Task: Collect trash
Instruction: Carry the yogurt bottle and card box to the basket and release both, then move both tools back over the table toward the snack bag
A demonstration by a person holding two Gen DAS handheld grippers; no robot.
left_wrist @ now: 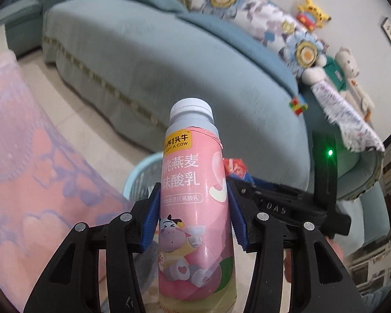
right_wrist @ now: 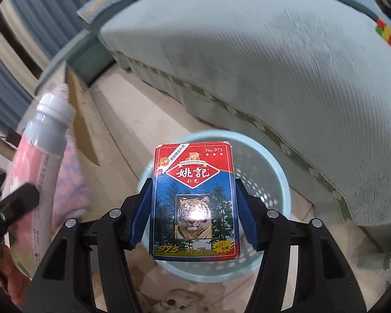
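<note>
In the left wrist view, a big pale blue sofa (left_wrist: 148,60) fills the space ahead of the left gripper (left_wrist: 195,208), with flowered cushions (left_wrist: 260,13) and soft toys (left_wrist: 349,70) along its back at the upper right. A small coloured cube (left_wrist: 298,105) lies on the sofa seat, ahead and to the right of the gripper. To the left hangs a pink blanket (left_wrist: 26,156). Just behind the gripper's left finger, low down, a part of the rim of a light blue basket (left_wrist: 140,174) shows; what is inside it I cannot tell from here. The left gripper is clamped on a pink yogurt bottle (left_wrist: 195,195) with a white cap, which stands upright between the blue pads (left_wrist: 150,216). Behind the right finger the other gripper's black body shows, with a red corner of its card box. In the right wrist view, the same sofa (right_wrist: 273,78) rises ahead and to the right, the cube (right_wrist: 388,31) at the far upper right, and a cardboard box (right_wrist: 83,120) stands ahead to the left. The basket (right_wrist: 276,182) is directly under and ahead of the right gripper (right_wrist: 194,208); its perforated wall looks bare where visible. The right gripper is closed on a red and blue playing card box (right_wrist: 194,203) with a tiger picture, held upright over the basket opening. At the left, the yogurt bottle (right_wrist: 44,156) leans, with one black finger of the left gripper (right_wrist: 10,208) across it.
</note>
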